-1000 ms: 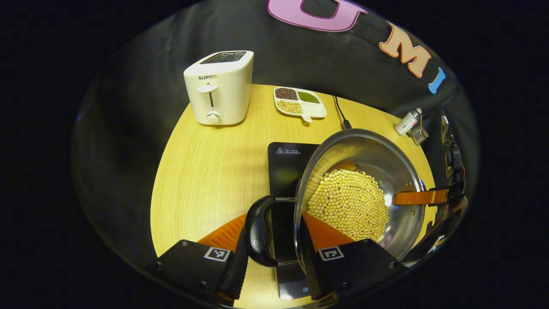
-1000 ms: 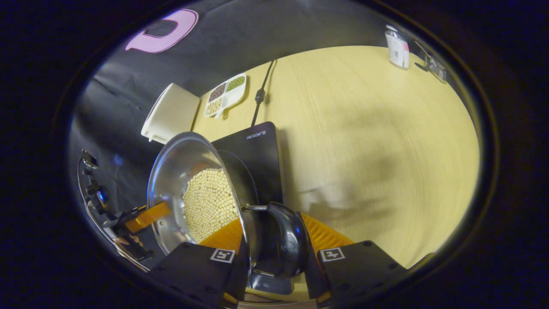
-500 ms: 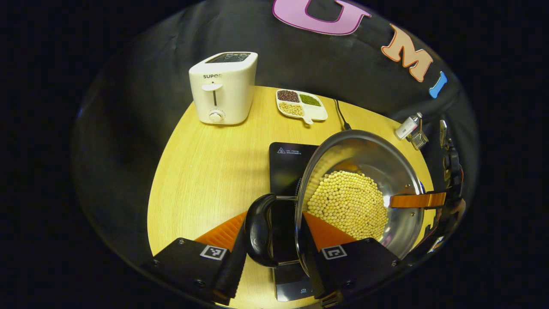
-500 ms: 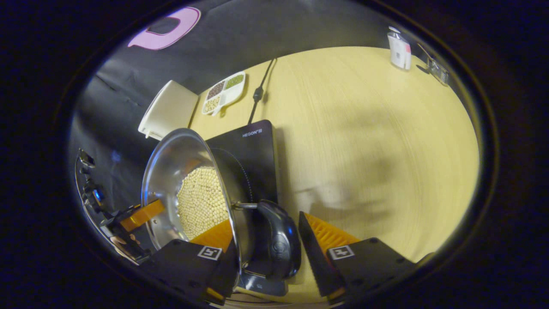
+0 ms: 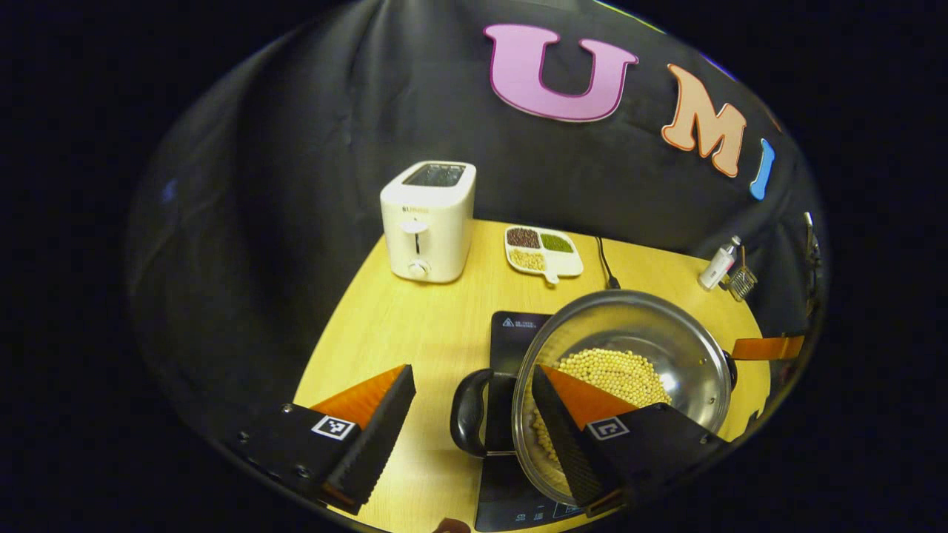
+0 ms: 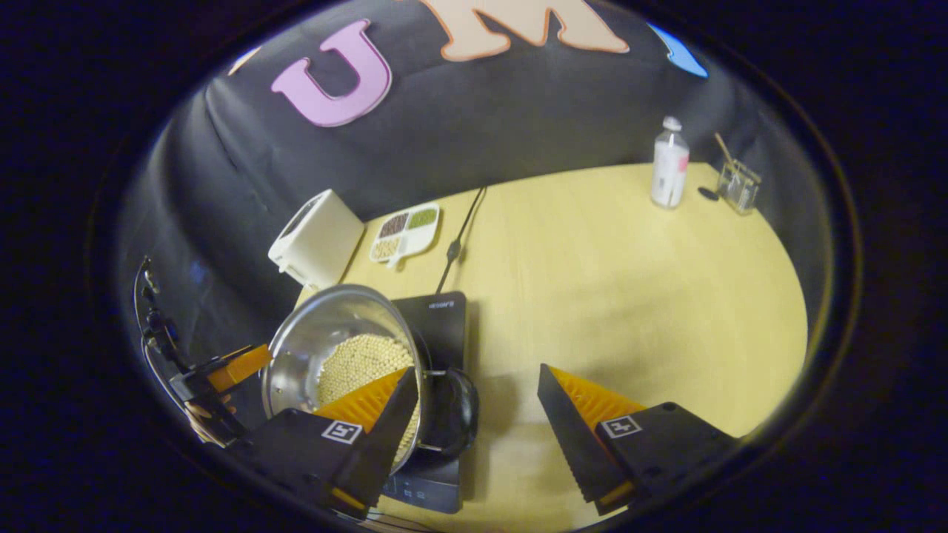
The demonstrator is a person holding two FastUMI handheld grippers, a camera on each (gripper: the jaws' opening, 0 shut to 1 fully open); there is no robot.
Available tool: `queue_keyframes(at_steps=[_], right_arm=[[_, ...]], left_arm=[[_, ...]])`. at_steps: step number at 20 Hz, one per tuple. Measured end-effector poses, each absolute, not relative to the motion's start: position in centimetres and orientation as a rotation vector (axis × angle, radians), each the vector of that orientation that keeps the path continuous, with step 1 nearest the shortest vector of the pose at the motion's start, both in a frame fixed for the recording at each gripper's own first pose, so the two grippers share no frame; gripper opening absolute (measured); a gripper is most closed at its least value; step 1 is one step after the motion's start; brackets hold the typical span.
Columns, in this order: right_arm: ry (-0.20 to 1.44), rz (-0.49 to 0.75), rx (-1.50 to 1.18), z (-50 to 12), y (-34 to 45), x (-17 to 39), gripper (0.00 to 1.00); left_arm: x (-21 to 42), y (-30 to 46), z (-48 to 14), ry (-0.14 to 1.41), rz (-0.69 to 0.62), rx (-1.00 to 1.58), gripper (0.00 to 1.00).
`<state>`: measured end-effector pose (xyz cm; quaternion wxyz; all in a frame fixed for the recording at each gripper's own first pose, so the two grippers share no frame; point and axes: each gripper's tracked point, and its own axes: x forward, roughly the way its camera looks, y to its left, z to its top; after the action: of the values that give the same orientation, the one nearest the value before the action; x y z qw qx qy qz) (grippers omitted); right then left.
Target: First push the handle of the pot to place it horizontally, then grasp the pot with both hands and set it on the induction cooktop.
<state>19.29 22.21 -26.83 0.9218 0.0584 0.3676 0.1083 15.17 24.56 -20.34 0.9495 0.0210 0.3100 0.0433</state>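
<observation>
A steel pot [image 5: 652,329] holding soybeans [image 5: 615,366] stands on the black induction cooktop [image 5: 511,333]. One black side handle [image 5: 466,411] points toward my left gripper [image 5: 472,370], which hangs open above and behind it, touching nothing. In the right gripper view the pot [image 6: 318,333] rests on the cooktop [image 6: 444,318], its other black handle [image 6: 455,411] just under my right gripper [image 6: 478,374]. That gripper is open wide and holds nothing. Each gripper shows small beyond the pot in the other's view: the right gripper [image 5: 766,346], the left gripper [image 6: 222,374].
A white toaster [image 5: 428,222] and a divided dish of beans [image 5: 543,250] stand at the back of the wooden table [image 5: 415,333]. The cooktop's cord [image 6: 459,237] runs to the wall. A white bottle [image 6: 669,166] and a small glass holder [image 6: 737,185] sit far right.
Both grippers have opened off the pot's side handles and drawn up and back. The pot, tilted in the earlier frames, now sits level on the cooktop.
</observation>
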Motion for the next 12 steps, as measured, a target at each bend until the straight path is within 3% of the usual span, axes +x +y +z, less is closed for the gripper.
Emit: queue_keyframes(at_steps=[2,3,4,5,12], right_arm=[[0.689,0.215,0.095,-24.3,21.3,19.0,0.92],[0.656,0.213,0.087,-23.2,20.9,19.0,1.00],[0.624,0.213,0.081,-22.2,20.6,18.8,0.93],[0.593,0.218,0.080,-21.0,20.3,18.7,1.00],[0.456,0.334,0.095,-13.9,17.3,15.2,1.00]], left_arm=[[15.1,23.2,-18.5,0.572,0.092,0.063,0.98],[15.1,22.3,-17.4,0.543,0.089,0.067,0.98],[14.9,21.4,-16.2,0.520,0.090,0.072,0.97],[14.4,20.5,-15.5,0.509,0.093,0.080,0.97],[9.7,12.8,-8.1,0.347,0.190,0.105,0.96]])
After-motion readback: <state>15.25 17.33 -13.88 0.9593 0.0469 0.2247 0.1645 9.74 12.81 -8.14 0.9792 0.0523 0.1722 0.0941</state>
